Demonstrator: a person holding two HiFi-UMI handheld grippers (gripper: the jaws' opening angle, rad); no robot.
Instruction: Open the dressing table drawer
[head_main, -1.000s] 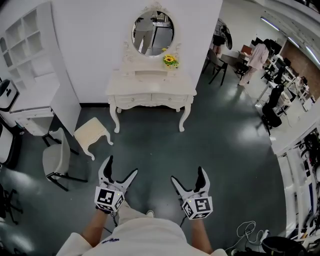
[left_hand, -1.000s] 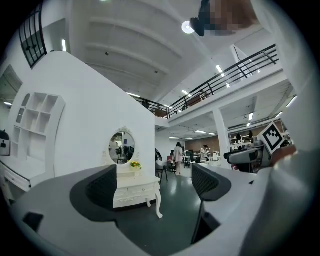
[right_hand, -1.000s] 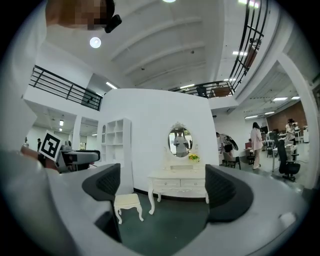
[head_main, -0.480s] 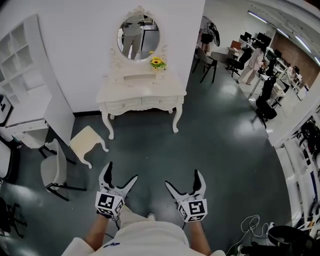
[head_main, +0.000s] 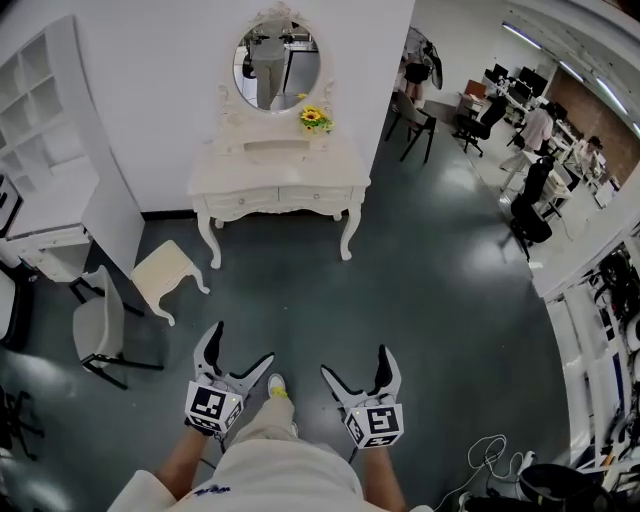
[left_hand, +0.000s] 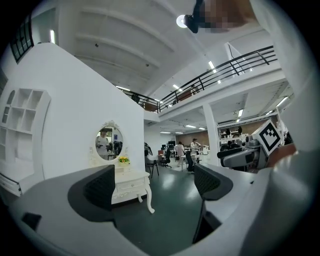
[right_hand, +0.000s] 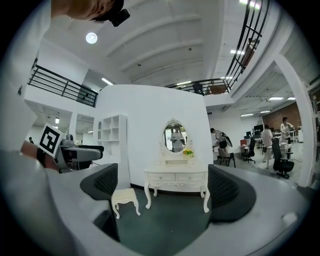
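A white dressing table (head_main: 278, 180) with an oval mirror (head_main: 278, 65) stands against the wall, well ahead of me; it also shows as the dressing table (right_hand: 176, 176) and the dressing table (left_hand: 131, 184). Its two drawers (head_main: 280, 196) are closed. A yellow flower (head_main: 313, 117) sits on its top. My left gripper (head_main: 237, 351) and right gripper (head_main: 354, 372) are held low in front of me, far from the table. Both stand open with nothing between their fingers. In the gripper views the left gripper (left_hand: 153, 184) and right gripper (right_hand: 166, 184) point level toward the table.
A small white stool (head_main: 160, 269) stands left of the table, with a grey chair (head_main: 95, 328) nearer me. White shelving (head_main: 45, 120) lines the left wall. Office chairs (head_main: 527, 215), desks and people fill the right side. Cables (head_main: 480, 460) lie on the dark floor at lower right.
The view has shifted: the dressing table now sits a little lower and further left in the picture. Both grippers have dropped lower in the frame, the right one leftward. A shoe shows between them.
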